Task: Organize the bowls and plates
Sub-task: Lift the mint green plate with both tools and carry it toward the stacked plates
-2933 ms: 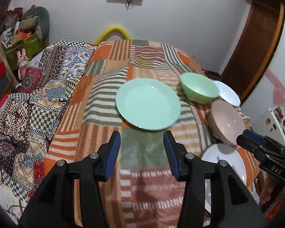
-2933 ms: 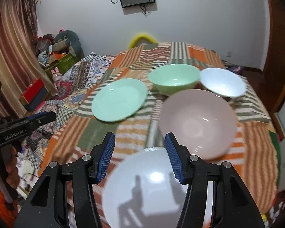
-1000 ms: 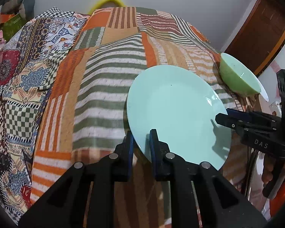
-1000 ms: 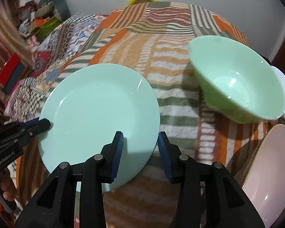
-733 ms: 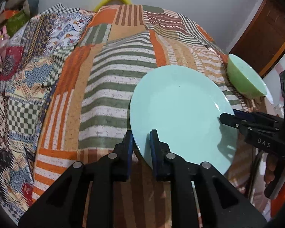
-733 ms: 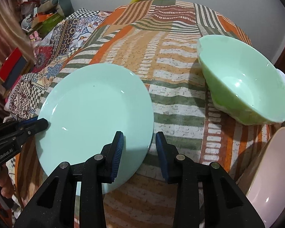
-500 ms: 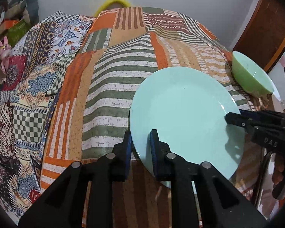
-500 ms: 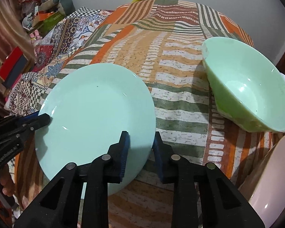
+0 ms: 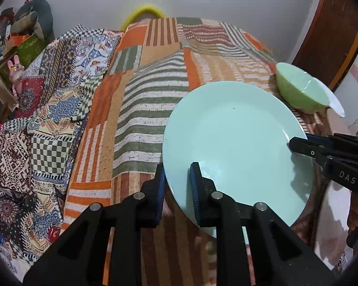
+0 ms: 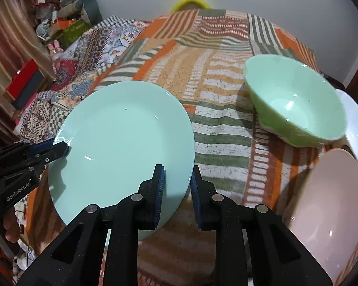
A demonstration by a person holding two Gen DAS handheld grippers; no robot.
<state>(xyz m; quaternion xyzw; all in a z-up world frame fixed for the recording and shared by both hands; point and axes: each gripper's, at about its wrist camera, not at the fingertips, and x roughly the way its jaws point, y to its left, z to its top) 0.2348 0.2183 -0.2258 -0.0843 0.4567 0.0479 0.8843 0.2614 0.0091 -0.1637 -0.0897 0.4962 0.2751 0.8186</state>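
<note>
Patchwork-covered bed (image 9: pixel 155 100) is the work surface; clutter sits off its far left.

Plate (image 9: pixel 234 143) is held at two points on its rim. Left claw (image 9: pixel 176 190) pinches the near-left edge, one finger over the face and one under. Right claw (image 10: pixel 176 190) clamps the opposite edge the same way. Both are closed to a narrow gap on the plate. My read: the two-sided grip keeps a flat, slick plate level, since one claw on one edge would let it droop.

Plate looks lifted, near edge clear of the cloth and throwing shadow underneath. Far edge could be touching; can't tell.

Green bowl (image 10: pixel 296 102) sits tilted on the bed, right of the plate and apart from it. White bowl (image 10: pixel 355 119) is behind it, touching or just beside. Pink bowl (image 10: pixel 327 212) is at near right.

Likely step: carry the plate to a stack spot. Risk: uneven claw motion twists the plate out of a grip.
</note>
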